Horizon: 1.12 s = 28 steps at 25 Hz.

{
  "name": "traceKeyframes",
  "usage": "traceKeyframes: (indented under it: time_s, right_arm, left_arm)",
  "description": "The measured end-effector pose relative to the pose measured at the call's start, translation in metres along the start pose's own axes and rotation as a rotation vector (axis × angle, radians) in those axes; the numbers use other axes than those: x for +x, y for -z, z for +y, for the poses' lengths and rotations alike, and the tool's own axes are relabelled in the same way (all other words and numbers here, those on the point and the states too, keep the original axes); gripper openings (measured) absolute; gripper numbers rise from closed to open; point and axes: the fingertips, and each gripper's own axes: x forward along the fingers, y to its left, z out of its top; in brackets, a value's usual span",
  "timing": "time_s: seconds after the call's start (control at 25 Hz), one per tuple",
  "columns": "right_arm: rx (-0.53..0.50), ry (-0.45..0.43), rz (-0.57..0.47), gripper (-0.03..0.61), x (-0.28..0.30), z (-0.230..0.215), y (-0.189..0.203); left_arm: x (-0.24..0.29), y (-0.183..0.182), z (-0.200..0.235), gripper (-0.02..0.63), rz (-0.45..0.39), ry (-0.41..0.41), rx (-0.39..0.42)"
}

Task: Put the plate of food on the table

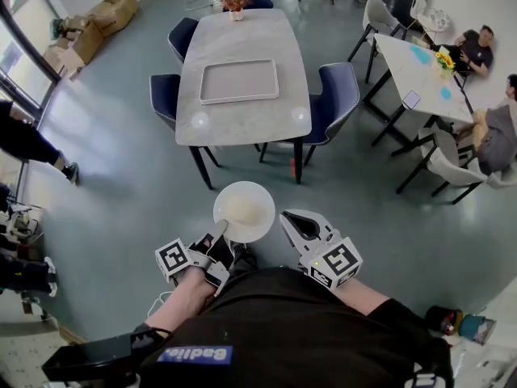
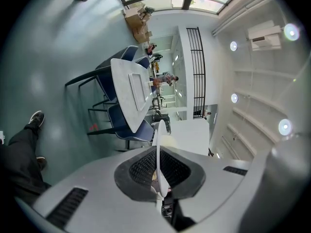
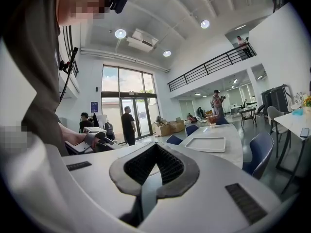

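Grey-white marble-top rectangular table [image 1: 242,124] stands ahead on the grey floor, dark blue upholstered chairs [image 1: 339,95] on both long sides. A pale rectangular tray [image 1: 239,82] lies flat near the table's middle, with a small pot of dried flowers [image 1: 237,0] at the far end.

Round white plate [image 1: 262,194] is in the air in front of the person, well short of the table and over bare floor. It holds a pale heap of food [image 1: 242,213] – what kind cannot be told.

Left gripper [image 1: 220,231]: jaws pinch the plate's near-left rim. In the left gripper view the plate shows edge-on between the black ribbed pads.

Right gripper [image 1: 297,225]: just beside the plate's right rim; contact cannot be told. Jaws are drawn together – nothing held between the pads in the right gripper view.
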Motion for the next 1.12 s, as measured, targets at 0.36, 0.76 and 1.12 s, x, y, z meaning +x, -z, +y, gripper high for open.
traceKeyframes:
  time_s: [0.36, 0.76, 1.12]
  right_arm:
    - [0.002, 0.031, 0.007, 0.011, 0.054, -0.015, -0.012]
    - [0.003, 0.069, 0.029, 0.011, 0.11, -0.033, -0.019]
    - [0.003, 0.127, 0.031, 0.011, 0.151, -0.041, -0.031]
  left_arm:
    - [0.022, -0.054, 0.0, 0.015, 0.038, 0.001, 0.002]
    - [0.051, -0.11, 0.005, 0.015, 0.085, 0.002, 0.006]
    - [0.066, -0.153, 0.007, 0.015, 0.138, 0.003, 0.014]
